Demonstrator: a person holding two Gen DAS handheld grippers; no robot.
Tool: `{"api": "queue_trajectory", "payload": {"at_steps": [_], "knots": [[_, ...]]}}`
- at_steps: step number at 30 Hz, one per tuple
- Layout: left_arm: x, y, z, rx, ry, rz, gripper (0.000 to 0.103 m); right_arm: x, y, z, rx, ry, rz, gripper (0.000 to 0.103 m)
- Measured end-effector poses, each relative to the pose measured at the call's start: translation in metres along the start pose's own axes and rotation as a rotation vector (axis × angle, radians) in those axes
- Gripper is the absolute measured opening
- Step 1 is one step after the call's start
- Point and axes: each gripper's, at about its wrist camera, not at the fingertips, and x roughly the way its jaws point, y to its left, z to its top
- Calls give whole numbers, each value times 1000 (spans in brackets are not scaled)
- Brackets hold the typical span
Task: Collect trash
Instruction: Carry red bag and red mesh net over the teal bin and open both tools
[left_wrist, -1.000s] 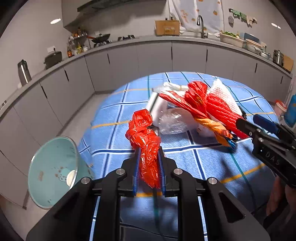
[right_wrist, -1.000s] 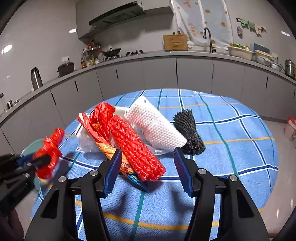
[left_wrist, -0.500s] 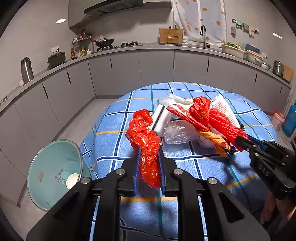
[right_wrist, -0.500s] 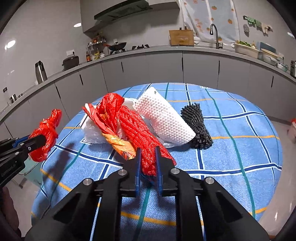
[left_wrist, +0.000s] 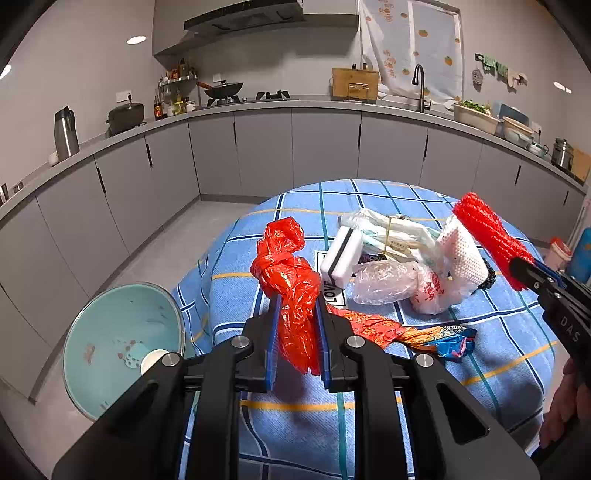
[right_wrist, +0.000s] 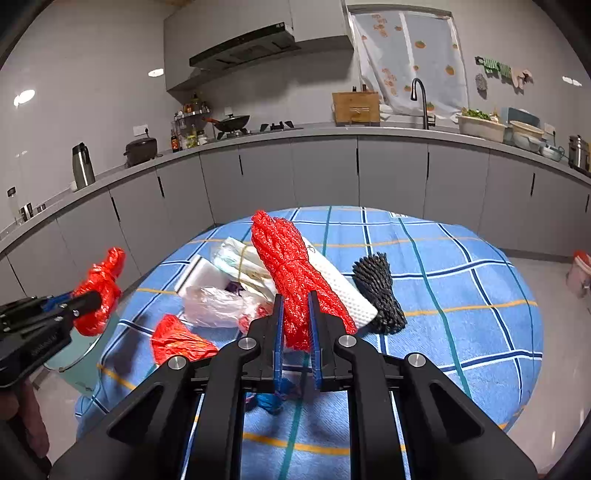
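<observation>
My left gripper (left_wrist: 296, 314) is shut on a crumpled red plastic bag (left_wrist: 288, 266), held above the table's left edge; it also shows in the right wrist view (right_wrist: 101, 291). My right gripper (right_wrist: 295, 310) is shut on a red foam net (right_wrist: 288, 266), lifted above the trash pile; the net also shows in the left wrist view (left_wrist: 487, 236). On the blue checked tablecloth (right_wrist: 461, 295) lie a white foam net (right_wrist: 343, 295), a black net (right_wrist: 376, 291), a clear plastic bag (left_wrist: 388, 280), a white box (left_wrist: 341, 258) and a red-orange wrapper (left_wrist: 388, 326).
A teal trash bin (left_wrist: 122, 343) stands open on the floor left of the table. Grey kitchen cabinets (left_wrist: 258, 155) curve behind the table. A small red-topped container (right_wrist: 580, 269) stands on the floor at far right.
My right gripper closed on the red foam net and lifted it off the pile, leaving the red-orange wrapper on the cloth. My left gripper kept its hold on the red bag and rose slightly.
</observation>
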Motion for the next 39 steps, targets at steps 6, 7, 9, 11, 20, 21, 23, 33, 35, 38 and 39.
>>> {"api": "queue_trajectory", "payload": {"at_steps": [6,7,9,11,20,21,23,33,35,38,39], "knots": [[-6,14,4,-17,-22,11,18,-3,16,7,-26,-12,28,13],[-7,16,4,-21,-24,16,18,-2,20,8,-31,-14,33,13],[-8,22,4,-31,-28,23,18,-1,28,9,-42,-16,44,13],[-10,28,4,-41,-31,34,18,0,36,10,-54,-18,57,13],[-19,60,7,-83,-52,85,18,4,66,15,-86,-21,106,13],[-20,64,8,-87,-55,91,18,5,70,15,-90,-22,114,13],[-22,71,9,-93,-59,107,18,6,78,18,-99,-24,130,13],[-33,108,10,-130,-72,178,18,8,110,26,-131,-41,198,13],[-36,116,10,-138,-75,193,18,9,117,26,-136,-40,212,13],[-39,127,9,-151,-75,212,18,11,125,27,-144,-37,229,13],[-40,130,9,-154,-75,219,18,12,130,27,-148,-37,236,13]]}}
